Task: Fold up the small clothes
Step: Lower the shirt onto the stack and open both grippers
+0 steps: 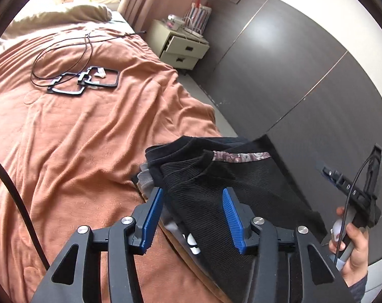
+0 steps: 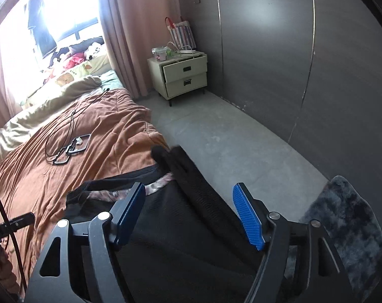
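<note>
Garment: a black ribbed knit top [image 1: 216,189] with a mottled pink-and-grey band inside the neckline, lying on a stack of dark and grey folded clothes [image 1: 150,176] at the bed's edge nearest the floor.
Left gripper [image 1: 193,217]: jaws parted, ridged blue pads on either side of the knit — nothing pinched.
Right gripper [image 2: 188,214]: jaws wide, hovering over the same black fabric, not gripping it.
Right hand [image 1: 352,247]: wrapped round its gripper's handle, a thin cable trailing past.
Bedding: a rust-orange fleece blanket [image 1: 77,139], softly creased.
On the blanket: black angular frames with looped cable [image 1: 82,80], well apart from the clothes.
Beyond: cream two-drawer nightstand [image 2: 183,75] — dark matte wardrobe panels [image 2: 317,63], grey floor, shaggy blue-grey rug [image 2: 347,227].
</note>
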`<state>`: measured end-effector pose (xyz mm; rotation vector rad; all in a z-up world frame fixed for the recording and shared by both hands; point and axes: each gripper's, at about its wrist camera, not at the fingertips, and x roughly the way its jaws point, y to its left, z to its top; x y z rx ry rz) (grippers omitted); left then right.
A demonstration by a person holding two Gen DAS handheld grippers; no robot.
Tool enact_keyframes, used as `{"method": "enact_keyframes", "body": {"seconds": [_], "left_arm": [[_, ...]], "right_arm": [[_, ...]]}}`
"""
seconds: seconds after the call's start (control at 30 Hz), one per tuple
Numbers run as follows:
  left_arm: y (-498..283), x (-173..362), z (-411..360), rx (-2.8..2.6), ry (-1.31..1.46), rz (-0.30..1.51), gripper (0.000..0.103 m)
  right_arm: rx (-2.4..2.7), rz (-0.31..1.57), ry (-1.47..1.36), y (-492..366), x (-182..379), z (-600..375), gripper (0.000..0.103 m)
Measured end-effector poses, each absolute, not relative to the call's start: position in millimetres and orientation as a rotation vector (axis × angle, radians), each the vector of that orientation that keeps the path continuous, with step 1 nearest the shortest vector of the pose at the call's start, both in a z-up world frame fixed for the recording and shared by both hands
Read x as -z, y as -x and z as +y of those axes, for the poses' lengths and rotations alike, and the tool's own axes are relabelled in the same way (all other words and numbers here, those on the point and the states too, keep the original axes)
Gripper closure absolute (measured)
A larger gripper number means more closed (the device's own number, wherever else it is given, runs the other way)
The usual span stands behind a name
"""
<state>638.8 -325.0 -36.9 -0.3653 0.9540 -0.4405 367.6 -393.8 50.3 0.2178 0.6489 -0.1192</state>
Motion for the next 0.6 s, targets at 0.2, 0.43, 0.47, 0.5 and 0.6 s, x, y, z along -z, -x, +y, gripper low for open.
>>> {"method": "enact_keyframes", "body": {"seconds": [0.2,0.43,0.47,0.5,0.6], "left_arm": [[-638,50,-332,0.471,0.355,1.000,0.053],[-628,75,-351,0.512,0.321,1.068,0.053],[-626,78,-354,0.516,0.314,1.075,0.053],[-624,80,-357,0.519,0.309,1.081,0.053],[-619,87,-364,0.531,0.291,1.097,0.053]], "right_arm": [[0.122,0.689,-0.226,-356,-36,-397,0.033],[0.071,0.725,-0.135,-325,-17,-400,0.064],[0.073,0.722,-0.131,-321,-16,-401,0.066],[0.075,0.710,-0.127,-316,-15,-403,0.067],[0.074,0.694,-0.127,-311,-7,-409,0.069]]}}
